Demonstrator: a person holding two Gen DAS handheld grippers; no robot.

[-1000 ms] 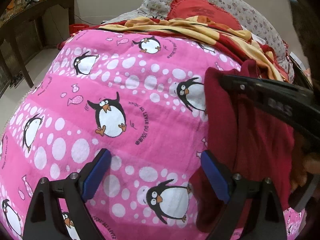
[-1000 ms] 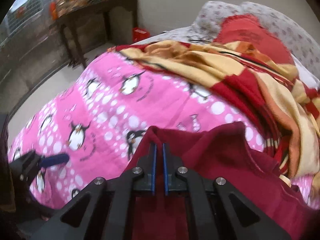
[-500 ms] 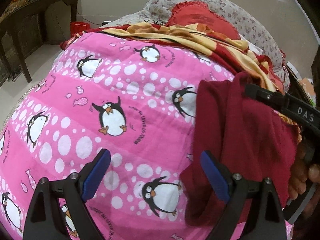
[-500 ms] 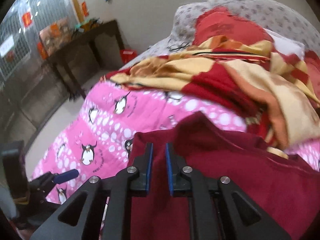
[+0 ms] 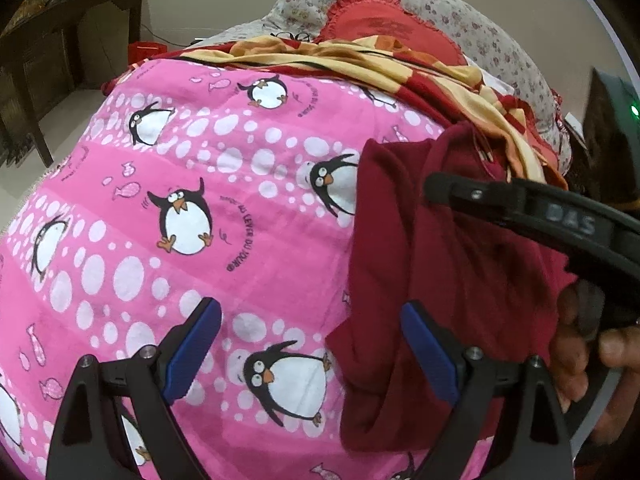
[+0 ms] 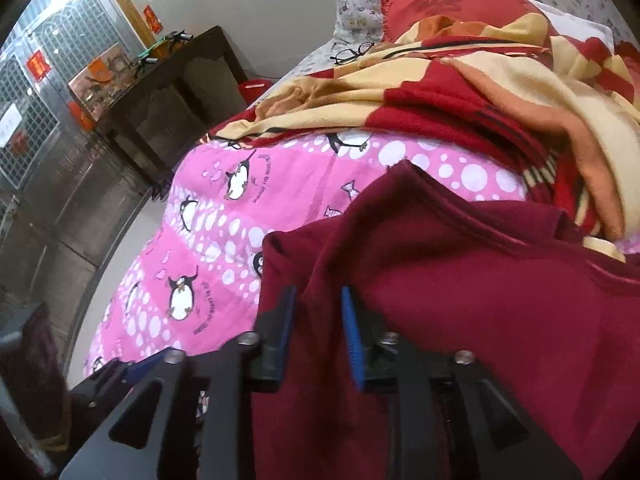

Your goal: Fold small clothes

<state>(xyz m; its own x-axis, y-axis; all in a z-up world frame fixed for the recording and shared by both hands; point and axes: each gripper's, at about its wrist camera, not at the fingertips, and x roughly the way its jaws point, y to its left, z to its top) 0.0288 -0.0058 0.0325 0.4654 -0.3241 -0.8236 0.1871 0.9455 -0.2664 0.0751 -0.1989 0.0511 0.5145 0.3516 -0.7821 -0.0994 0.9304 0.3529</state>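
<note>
A dark red garment (image 5: 432, 280) lies on the pink penguin-print bedspread (image 5: 200, 208), right of centre in the left wrist view. My left gripper (image 5: 312, 344) is wide open and empty just above the bedspread, its right finger at the garment's left edge. My right gripper (image 6: 318, 328) has its jaws parted a little, with a fold of the red garment (image 6: 460, 300) lying between and around its blue pads. The right gripper's black body (image 5: 540, 220) shows over the garment in the left wrist view.
A red and yellow striped blanket (image 6: 460, 92) is bunched at the head of the bed, with a red cushion (image 6: 452, 4) and a floral pillow behind it. Glasses (image 6: 352, 53) lie near the pillow. A dark wooden table (image 6: 172, 92) stands left of the bed.
The right gripper's jaws have opened from shut on the garment to parted, and it has tilted. The left gripper stays open, nearly still.
</note>
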